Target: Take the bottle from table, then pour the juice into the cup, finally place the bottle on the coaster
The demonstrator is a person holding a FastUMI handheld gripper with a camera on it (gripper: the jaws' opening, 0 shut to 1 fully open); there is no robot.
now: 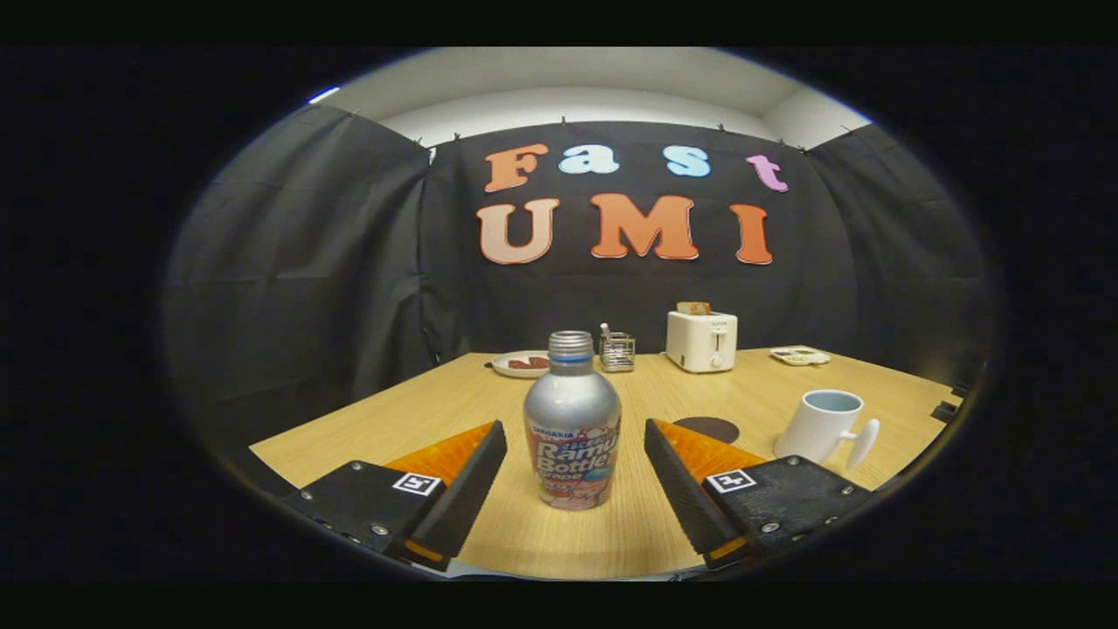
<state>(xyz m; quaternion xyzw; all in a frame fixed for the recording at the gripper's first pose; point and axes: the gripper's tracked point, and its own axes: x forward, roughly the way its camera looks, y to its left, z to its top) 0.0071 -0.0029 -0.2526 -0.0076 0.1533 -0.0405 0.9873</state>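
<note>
coaster (709,428) partly hidden behind right finger; caddy (617,350) base hidden behind bottle (572,419) cap; plate (521,363) and tray (800,355) contents too small to identify.

I see even overhead light on the table (751,393), with a soft glare on the bottle (572,419) shoulder. Shadows stay faint. Fisheye bending curves the table edges, and the far items look slightly soft. The gripper (575,441) fingers stand apart.

Gripper-mounted fisheye, low over the table (489,393).
Looks forward along the spread fingers (454,489), close on the bottle (572,419), facing the booth's back wall.
</note>
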